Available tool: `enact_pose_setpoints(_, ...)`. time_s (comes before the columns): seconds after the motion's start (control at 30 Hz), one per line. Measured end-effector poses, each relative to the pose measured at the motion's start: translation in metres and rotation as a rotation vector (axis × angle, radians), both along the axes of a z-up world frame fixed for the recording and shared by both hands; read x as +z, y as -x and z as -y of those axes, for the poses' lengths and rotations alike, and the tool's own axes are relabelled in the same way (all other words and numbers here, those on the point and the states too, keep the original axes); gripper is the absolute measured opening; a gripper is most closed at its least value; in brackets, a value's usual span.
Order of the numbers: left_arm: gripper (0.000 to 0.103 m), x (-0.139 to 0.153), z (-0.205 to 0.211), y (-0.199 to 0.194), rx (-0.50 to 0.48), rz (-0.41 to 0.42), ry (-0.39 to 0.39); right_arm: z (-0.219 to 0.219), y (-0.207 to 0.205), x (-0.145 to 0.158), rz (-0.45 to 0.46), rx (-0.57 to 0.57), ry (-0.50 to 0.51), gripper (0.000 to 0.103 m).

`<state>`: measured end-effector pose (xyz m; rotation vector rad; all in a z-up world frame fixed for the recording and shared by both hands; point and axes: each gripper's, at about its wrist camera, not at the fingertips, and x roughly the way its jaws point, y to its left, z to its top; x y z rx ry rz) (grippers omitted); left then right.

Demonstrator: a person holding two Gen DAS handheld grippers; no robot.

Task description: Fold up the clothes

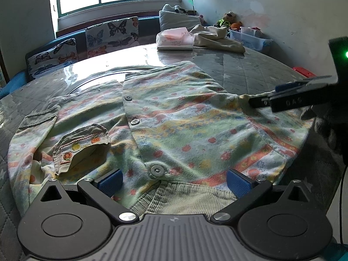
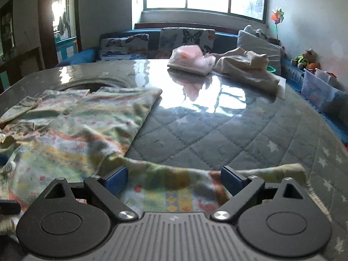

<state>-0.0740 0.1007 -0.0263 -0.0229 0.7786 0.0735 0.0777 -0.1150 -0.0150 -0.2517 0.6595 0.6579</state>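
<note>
A child's pastel patterned jacket (image 1: 184,126) lies spread flat on the quilted table (image 1: 250,71), snaps down its front. One sleeve with a corduroy cuff (image 1: 82,143) is folded in across the body. My left gripper (image 1: 174,182) hovers open over the corduroy collar (image 1: 184,198), pads wide apart and pressing nothing. My right gripper (image 1: 271,95) reaches in from the right at the tip of the other sleeve. In the right wrist view that sleeve (image 2: 174,187) lies loose between the wide-open pads of the right gripper (image 2: 174,180), with the jacket body (image 2: 65,130) to the left.
A plastic bag with pink contents (image 1: 175,39) and a crumpled beige garment (image 1: 217,38) sit at the table's far side. A bench with butterfly cushions (image 1: 113,32) runs under the window. A plastic box (image 1: 250,37) and toys stand in the far right corner.
</note>
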Motion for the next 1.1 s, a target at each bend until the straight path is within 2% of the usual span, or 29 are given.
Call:
enact_pose_setpoints(0.2,0.103,0.002,-0.001,0.007,0.005,0.0,0.002,-0.005,0.018,0.011,0.013,0.109,-0.011,0.095)
enact_pose_setpoints(0.4,0.103,0.004,-0.001,0.021,0.009,-0.003,-0.014,-0.011,0.045,0.002,0.001,0.226,0.037,0.095)
enact_pose_setpoints(0.57,0.103,0.003,-0.001,0.032,0.008,-0.008,-0.017,-0.009,0.056,0.001,0.003,0.255,0.068,0.099)
enact_pose_setpoints(0.73,0.103,0.017,-0.011,0.041,0.017,0.016,-0.023,-0.014,0.061,0.014,0.036,0.274,0.04,0.099)
enact_pose_setpoints(0.9,0.103,0.034,-0.038,0.044,0.091,0.058,-0.055,-0.036,0.066,0.019,0.04,0.321,-0.015,0.101)
enact_pose_setpoints(1.1,0.103,0.048,-0.081,0.026,0.212,0.073,-0.124,-0.062,0.071,0.005,0.003,0.372,-0.011,0.101)
